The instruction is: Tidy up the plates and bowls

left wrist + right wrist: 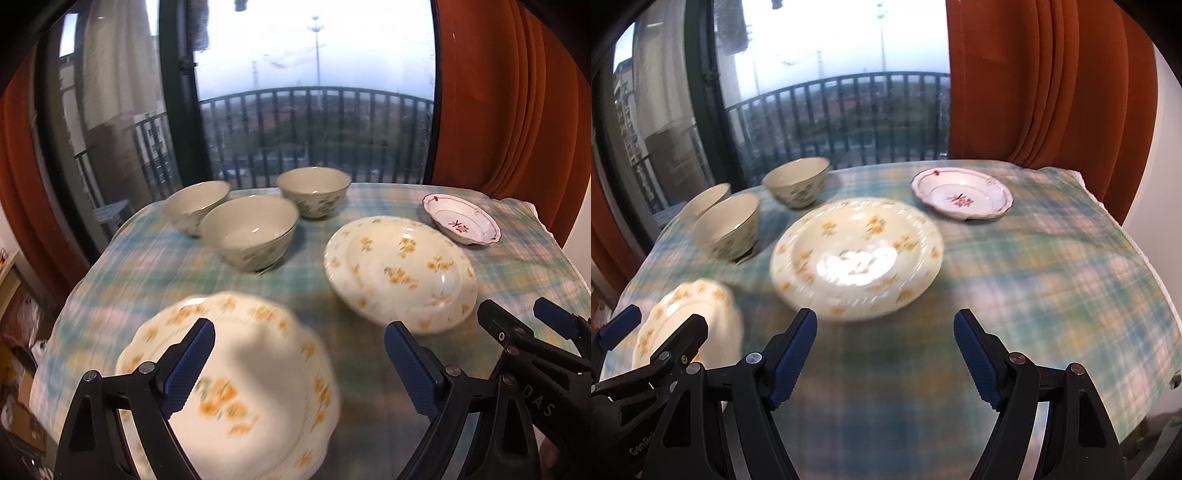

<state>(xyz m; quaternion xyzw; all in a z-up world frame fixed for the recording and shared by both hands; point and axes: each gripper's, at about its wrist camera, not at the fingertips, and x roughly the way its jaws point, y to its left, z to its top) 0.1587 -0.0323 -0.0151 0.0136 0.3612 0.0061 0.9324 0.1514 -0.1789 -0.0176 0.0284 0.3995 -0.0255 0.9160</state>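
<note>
Table [517, 266] under a plaid cloth in pale green, pink and yellow, set before a balcony window [314, 92] with dark railing; rust-orange curtains [498, 110] to either side.

Left gripper [299, 365]: jaws spread wide, blue pads clear of any surface, nothing clamped. Below and between the jaws, a yellow-flowered plate with scalloped rim [258, 387], badly blurred, near the front left edge of the cloth. Contact with the pads not evident. Same plate visible at lower left of the right wrist view [698, 310], partly behind the left gripper's black frame.

Right gripper [885, 354]: jaws likewise wide, empty, over bare cloth near the front of the table. Its fingers also visible at the right edge of the left wrist view [554, 317], just beside the left gripper.

Large yellow-flowered plate [857, 254]: flat on the cloth, mid-table, just beyond the right gripper, apart from the scalloped plate.

Small white dish with red motif [962, 197]: far right of the table, clear of the large plate.

Three cream bowls, upright, far left area: near bowl [249, 230], left bowl [195, 205] touching or nearly touching it, far bowl [314, 192] standing slightly apart near the back edge. None stacked.

Clutter of boxes on the floor at left [22, 387], indistinct.
</note>
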